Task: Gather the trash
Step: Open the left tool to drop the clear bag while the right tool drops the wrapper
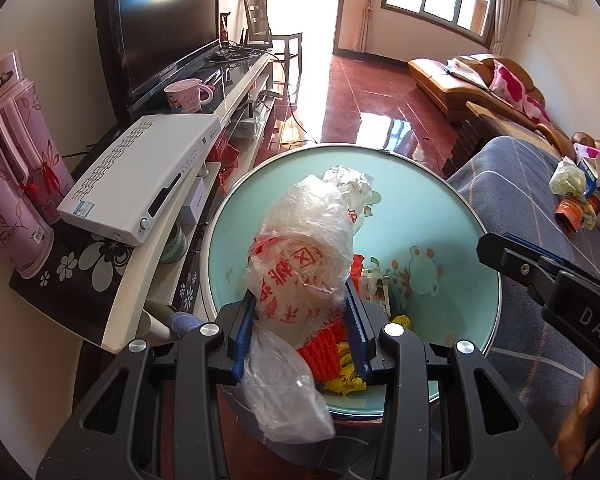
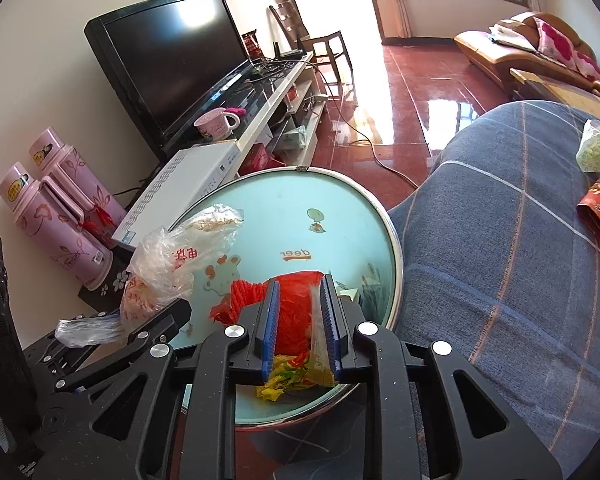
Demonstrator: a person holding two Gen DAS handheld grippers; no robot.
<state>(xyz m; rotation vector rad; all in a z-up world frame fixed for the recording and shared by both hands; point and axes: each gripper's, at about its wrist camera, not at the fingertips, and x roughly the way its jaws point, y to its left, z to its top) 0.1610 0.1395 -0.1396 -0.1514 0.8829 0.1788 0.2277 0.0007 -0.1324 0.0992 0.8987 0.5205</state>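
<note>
Setting: a round pale-blue table (image 2: 340, 220) with cartoon prints fills the lower middle of both views; a TV stand (image 1: 236, 92) runs up the left and a blue checked cloth (image 2: 500, 240) covers the right.
Left gripper (image 1: 302, 308): low centre of the left wrist view, clamped on a clear plastic bag (image 1: 304, 248) with red printing.
Bag's lie: its long axis runs up the frame, away from the camera; the crumpled top points to the far rim and a loose tail hangs down past the fingers at the bottom. Probably it is held up this way to serve as the sack for the rubbish.
Right gripper (image 2: 300, 312): low centre of the right wrist view, fingers a little apart and straddling a red wrapper (image 2: 292, 308). The pads stand just beside it, and I cannot see them pressing.
Red wrapper's lie: on the table's near edge, long axis pointing up the frame between the fingers, with yellow scraps (image 2: 288, 380) just below.
Reading: the gripper seems set astride the red piece either to take it or to let it go beside the bag.
Other trash: a greenish bag (image 2: 598, 148) and an orange packet (image 2: 598, 210) lie on the cloth at the far right, well apart.
</note>
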